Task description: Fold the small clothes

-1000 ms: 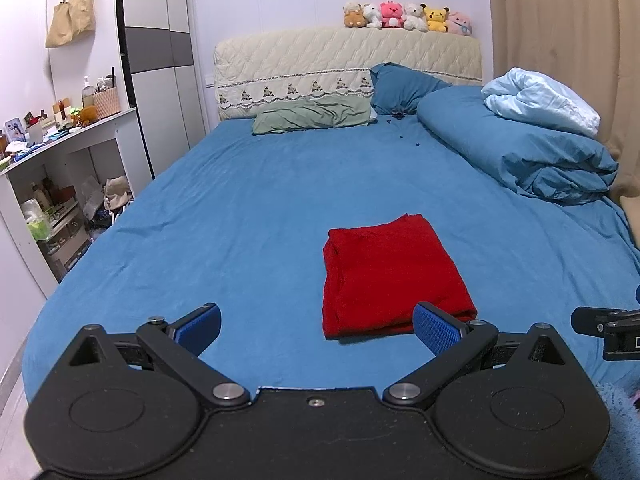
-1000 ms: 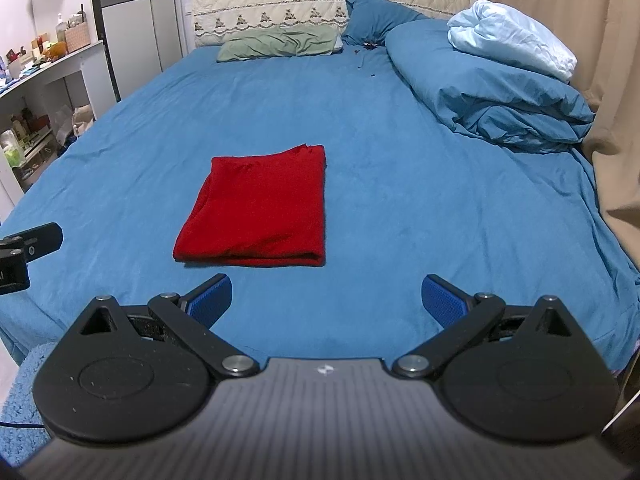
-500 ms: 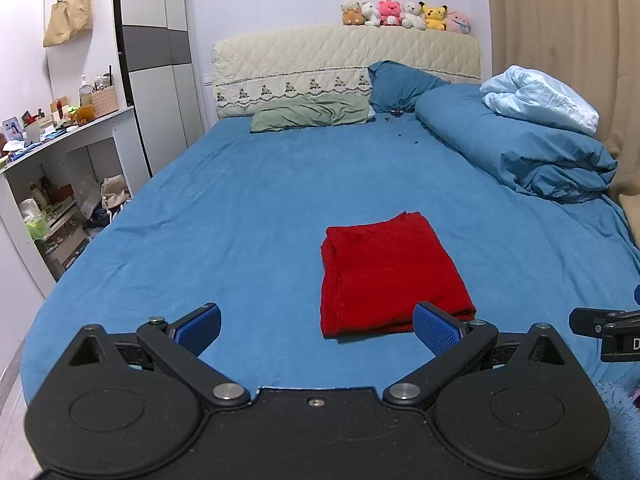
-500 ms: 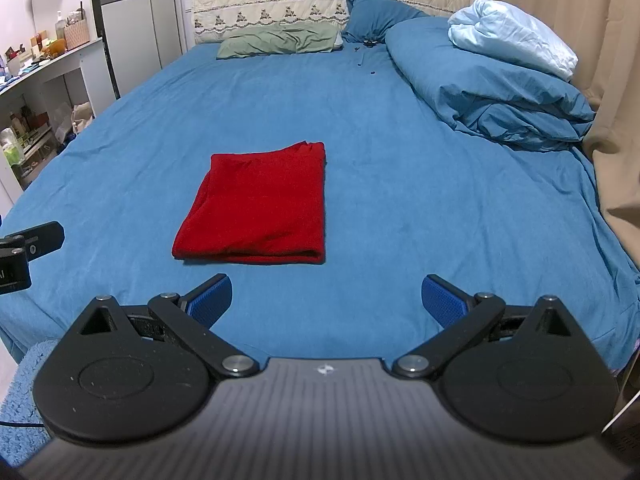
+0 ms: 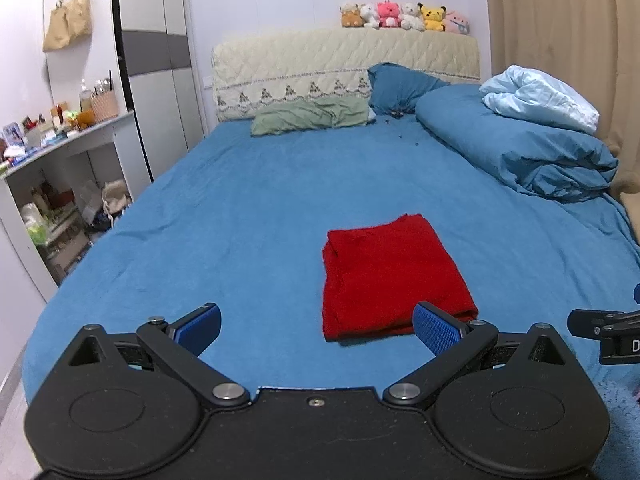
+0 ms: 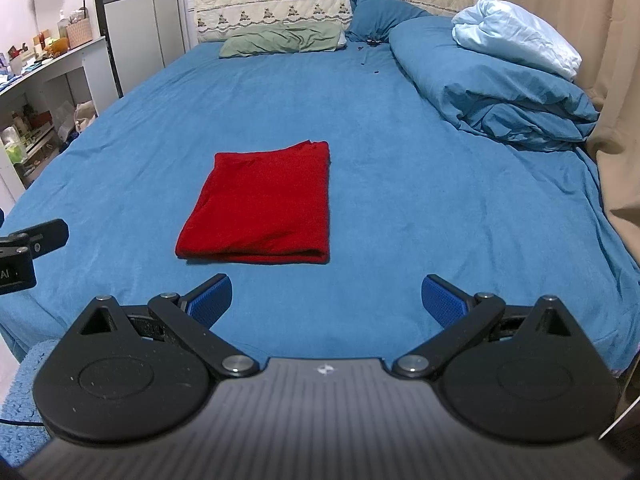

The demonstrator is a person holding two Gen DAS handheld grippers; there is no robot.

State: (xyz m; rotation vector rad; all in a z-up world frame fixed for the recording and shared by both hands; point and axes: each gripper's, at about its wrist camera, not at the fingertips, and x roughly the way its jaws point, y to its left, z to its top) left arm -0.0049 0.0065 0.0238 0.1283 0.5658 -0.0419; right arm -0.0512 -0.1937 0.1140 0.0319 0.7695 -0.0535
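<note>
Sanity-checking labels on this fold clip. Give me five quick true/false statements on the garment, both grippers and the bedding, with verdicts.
1. The red garment lies folded flat on the blue bedsheet. True.
2. The left gripper is shut on the garment. False: its jaws stand wide apart with nothing between them.
3. The right gripper is open and holds nothing. True.
4. The garment is stacked on top of the rolled blue duvet. False: it lies apart from the duvet, on the open sheet nearer the foot of the bed.
5. A green pillow lies by the headboard. True.
</note>
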